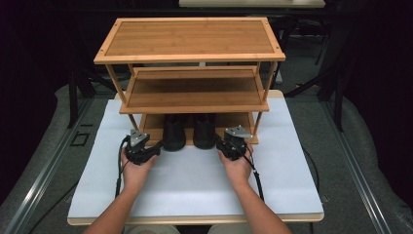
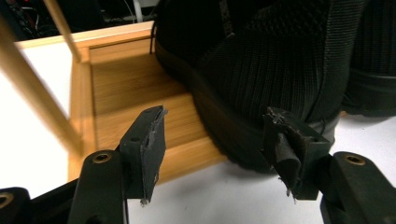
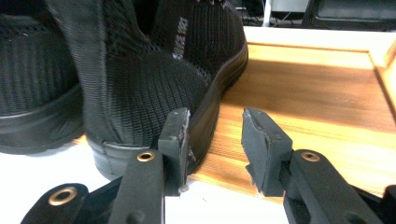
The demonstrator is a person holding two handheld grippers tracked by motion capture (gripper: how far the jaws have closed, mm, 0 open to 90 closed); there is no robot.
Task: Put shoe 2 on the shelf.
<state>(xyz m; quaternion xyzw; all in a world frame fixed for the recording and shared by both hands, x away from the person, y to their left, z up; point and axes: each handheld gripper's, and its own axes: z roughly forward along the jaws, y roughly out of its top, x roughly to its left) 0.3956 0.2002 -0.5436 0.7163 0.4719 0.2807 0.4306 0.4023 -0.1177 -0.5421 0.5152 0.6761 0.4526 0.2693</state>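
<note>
Two black knit shoes, the left shoe (image 1: 174,134) and the right shoe (image 1: 204,132), stand side by side on the bottom shelf (image 1: 239,125) of a bamboo rack, heels toward me and overhanging the shelf's front edge. My left gripper (image 1: 155,146) sits just left of the left shoe's heel (image 2: 280,65). It (image 2: 217,144) is open, its right jaw close to the heel and nothing gripped. My right gripper (image 1: 223,145) sits just right of the right shoe's heel (image 3: 140,84). This gripper (image 3: 217,149) is open too, its left jaw in front of the sole.
The three-tier bamboo rack (image 1: 190,39) stands at the back of a white mat (image 1: 195,185) on the table. Its thin uprights (image 2: 32,93) flank the shoes. The middle shelf (image 1: 195,92) hangs low over them. Dark floor surrounds the table.
</note>
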